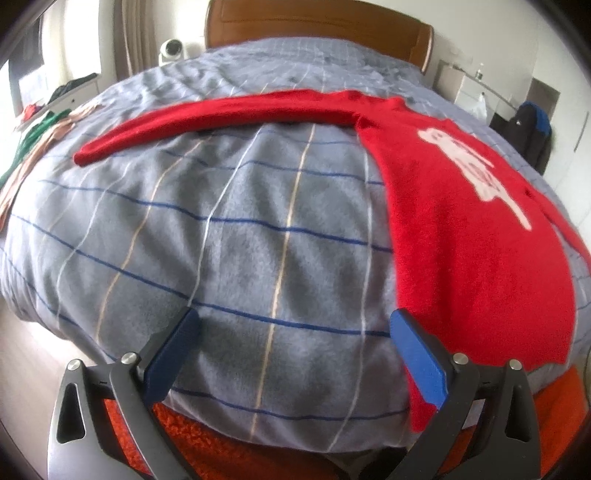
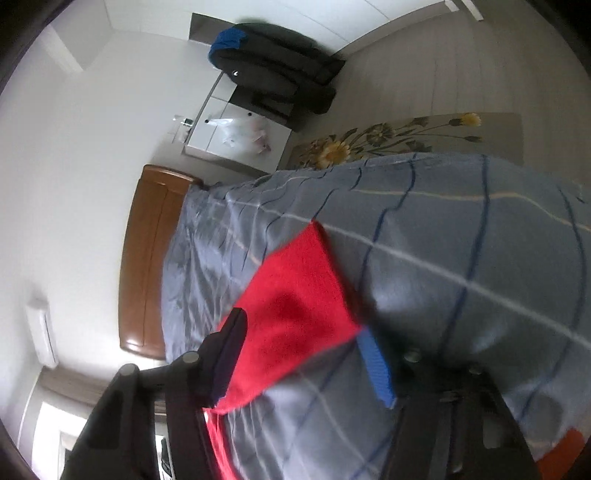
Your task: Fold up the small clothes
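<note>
A red sweater [image 1: 461, 229] with a white figure on its front lies spread on the grey checked bedcover [image 1: 221, 229]. One long sleeve [image 1: 207, 118] stretches out to the left. My left gripper [image 1: 295, 332] is open above the bed's near edge, its right finger [image 1: 417, 358] next to the sweater's hem. In the right wrist view, which is rolled sideways, my right gripper [image 2: 303, 350] is open, and the sweater's other sleeve [image 2: 295, 295] lies between the fingers, not pinched.
Green and beige clothes [image 1: 40, 136] lie at the bed's left side. A wooden headboard [image 1: 317, 26] stands at the far end. An orange rug [image 1: 554, 417] lies below the near edge. A dark jacket [image 2: 277, 62] hangs by white cabinets [image 2: 236, 136].
</note>
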{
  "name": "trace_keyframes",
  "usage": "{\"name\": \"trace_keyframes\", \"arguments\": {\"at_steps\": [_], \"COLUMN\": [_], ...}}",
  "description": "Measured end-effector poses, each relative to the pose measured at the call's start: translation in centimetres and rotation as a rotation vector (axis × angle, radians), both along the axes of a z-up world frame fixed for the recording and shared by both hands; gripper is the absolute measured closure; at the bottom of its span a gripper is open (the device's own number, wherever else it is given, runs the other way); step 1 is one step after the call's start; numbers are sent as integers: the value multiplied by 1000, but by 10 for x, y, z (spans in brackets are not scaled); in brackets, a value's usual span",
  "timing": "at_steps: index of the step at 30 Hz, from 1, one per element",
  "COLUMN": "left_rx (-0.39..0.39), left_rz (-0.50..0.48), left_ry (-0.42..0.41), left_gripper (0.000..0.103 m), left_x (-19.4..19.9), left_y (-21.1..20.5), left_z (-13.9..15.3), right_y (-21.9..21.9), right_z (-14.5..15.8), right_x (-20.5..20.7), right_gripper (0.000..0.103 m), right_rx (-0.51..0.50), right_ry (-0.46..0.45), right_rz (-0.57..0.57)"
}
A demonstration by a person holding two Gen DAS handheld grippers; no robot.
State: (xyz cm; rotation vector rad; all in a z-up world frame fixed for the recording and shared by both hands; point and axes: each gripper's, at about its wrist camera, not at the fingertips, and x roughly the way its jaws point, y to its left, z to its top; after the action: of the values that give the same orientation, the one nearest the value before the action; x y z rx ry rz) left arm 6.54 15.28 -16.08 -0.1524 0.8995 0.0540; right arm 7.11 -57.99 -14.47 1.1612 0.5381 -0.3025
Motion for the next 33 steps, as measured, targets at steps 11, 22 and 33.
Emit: {"name": "trace_keyframes", "arguments": {"at_steps": [11,22,33], "left_rx": [7,0,-2], "left_rz": [-13,-12,-10], "left_ry": [-13,-22,-21], "left_gripper": [0,0,0], "left_x": [0,-4,-7], "left_y": [-5,-4,-3], "left_z": [-4,-5,-7], "right_y": [58,363,495], "right_z": [82,166,24], "right_x": [87,201,113], "right_gripper": [98,98,16], "right_rx": [-330,-651,-548], "right_ry": [25,-207,-100], "right_rz": [195,835,1219]}}
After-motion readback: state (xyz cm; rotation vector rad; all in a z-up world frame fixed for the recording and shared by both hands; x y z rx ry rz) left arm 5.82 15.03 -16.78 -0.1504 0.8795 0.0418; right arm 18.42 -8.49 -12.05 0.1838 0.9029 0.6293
